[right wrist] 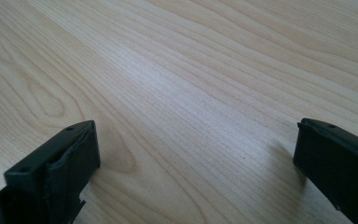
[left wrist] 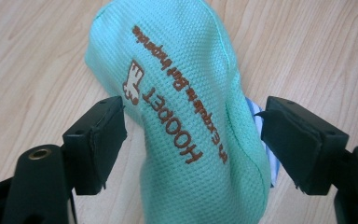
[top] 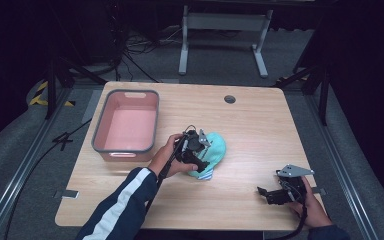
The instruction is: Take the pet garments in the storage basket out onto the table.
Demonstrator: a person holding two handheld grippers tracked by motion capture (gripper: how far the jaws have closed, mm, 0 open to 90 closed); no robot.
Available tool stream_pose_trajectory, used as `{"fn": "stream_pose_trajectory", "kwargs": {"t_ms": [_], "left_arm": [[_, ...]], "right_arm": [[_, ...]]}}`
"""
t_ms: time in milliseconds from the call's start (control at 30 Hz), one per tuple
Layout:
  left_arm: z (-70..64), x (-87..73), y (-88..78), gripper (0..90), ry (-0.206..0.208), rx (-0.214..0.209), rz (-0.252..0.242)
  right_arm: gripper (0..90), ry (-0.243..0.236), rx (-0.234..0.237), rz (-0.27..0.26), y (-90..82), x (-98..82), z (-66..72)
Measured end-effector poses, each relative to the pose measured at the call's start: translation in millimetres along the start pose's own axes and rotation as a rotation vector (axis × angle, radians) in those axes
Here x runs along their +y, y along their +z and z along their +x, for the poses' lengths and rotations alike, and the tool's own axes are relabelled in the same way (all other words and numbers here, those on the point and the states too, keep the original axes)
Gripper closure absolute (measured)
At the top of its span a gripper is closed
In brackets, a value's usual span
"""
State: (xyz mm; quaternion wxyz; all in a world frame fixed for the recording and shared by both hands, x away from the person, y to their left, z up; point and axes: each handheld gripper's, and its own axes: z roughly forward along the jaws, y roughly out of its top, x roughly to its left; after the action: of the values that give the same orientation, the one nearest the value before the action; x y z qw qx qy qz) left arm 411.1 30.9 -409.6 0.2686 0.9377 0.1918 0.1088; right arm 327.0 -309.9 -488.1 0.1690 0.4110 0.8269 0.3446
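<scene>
Left tongs (left wrist: 193, 140) spread astride mint-green mesh pouch (left wrist: 186, 107) lying on tabletop (left wrist: 37, 56) — pads clear of it, long axis running straight ahead between jaws. Farther right, right tongs (top: 264, 192) spread, empty — well apart.

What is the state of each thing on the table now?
Mint green cloth: lying on the table, between the jaws, not clamped.
Left gripper: open, astride the cloth.
Right gripper: open, nothing between its jaws.
Pink bin: upright, nothing inside.
</scene>
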Motion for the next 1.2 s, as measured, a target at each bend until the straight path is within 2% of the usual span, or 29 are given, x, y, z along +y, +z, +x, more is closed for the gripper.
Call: {"fn": "stream_pose_trajectory", "kwargs": {"t_ms": [500,800,1100,1200], "left_arm": [[-6.2,-7.0,-21.1,21.6,0.055,0.017,0.008],[-11.2,-19.4,-35.0,21.8,0.084,0.037,0.022],[-17.1,-36.3,-48.2,21.3,0.145,0.042,0.056],[-17.5,-42.0,-50.6,21.4,0.148,0.049,0.062]], "right_arm": [[0.4,0.001,-0.001,0.0,0.0,0.0,0.1],[0.4,0.0,-0.001,0.0,0.0,0.0,0.1],[0.5,0.001,0.0,0.0,0.0,0.0,0.1],[0.5,0.001,0.0,0.0,0.0,0.0,0.1]]}}
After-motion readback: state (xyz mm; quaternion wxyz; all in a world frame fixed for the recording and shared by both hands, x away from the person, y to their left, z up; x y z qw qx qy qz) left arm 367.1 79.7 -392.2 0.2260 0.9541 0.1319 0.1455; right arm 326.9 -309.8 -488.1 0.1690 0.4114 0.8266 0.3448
